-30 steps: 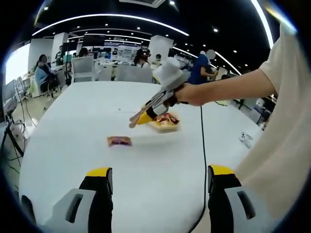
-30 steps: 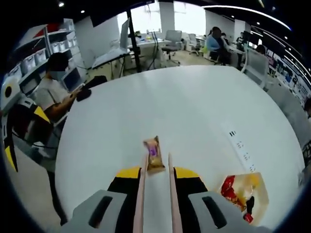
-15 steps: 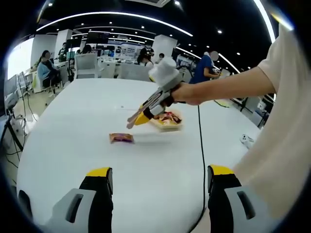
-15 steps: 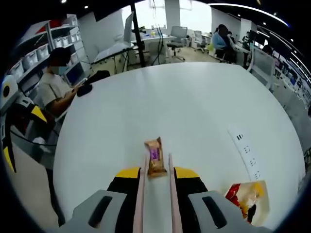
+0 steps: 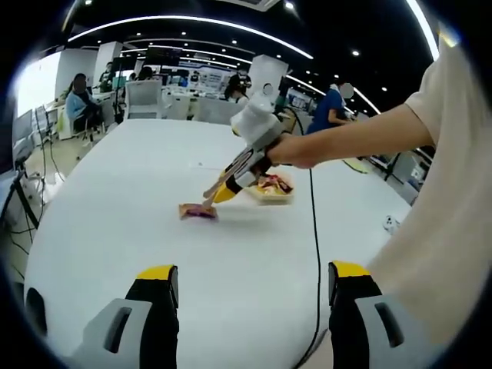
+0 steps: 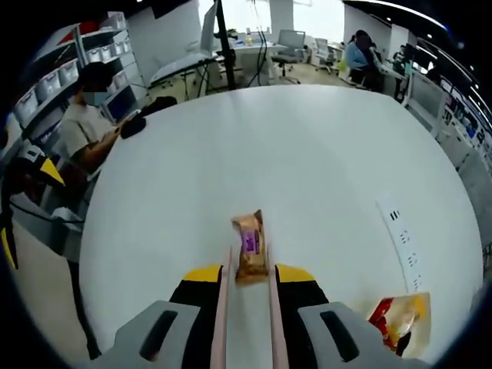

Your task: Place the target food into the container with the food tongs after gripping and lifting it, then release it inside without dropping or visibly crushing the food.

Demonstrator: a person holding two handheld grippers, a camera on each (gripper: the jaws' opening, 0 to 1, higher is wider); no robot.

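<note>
In the right gripper view we're seeing the food tongs (image 6: 245, 307), two pale pink arms rising from 6 o'clock between the right gripper (image 6: 244, 288)'s yellow-tipped jaws. The snack packet (image 6: 250, 250) is lying on the white table (image 6: 307, 169) w/ its near end sitting between the tong tips, one tip at each long edge; we can't tell whether they're touching it yet. Packet's long axis is running approx 6-to-12 o'clock, in line w/ the tongs, purple label up. Right gripper is clenching the tongs, arms near parallel w/ a narrow gap.

At 4 o'clock, near the table edge, the food container (image 6: 401, 319) is sitting w/ red and yellow food inside, well apart from the packet. A power strip (image 6: 403, 244) is lying at 3 o'clock.

In the left gripper view we're seeing the right gripper (image 5: 231, 173) angling down toward 7 o'clock, tong tips at the snack packet (image 5: 198, 211). The person's hand (image 5: 296, 150) is wrapping its handle, bare forearm stretching in from 2 o'clock, sleeve (image 5: 453, 100) pale. Container (image 5: 269, 187) is just behind the gripper. A black cable (image 5: 317, 254) is running down the table.

Left gripper (image 5: 250, 288) is hanging above the near table, jaws spread wide, nothing between them.
</note>
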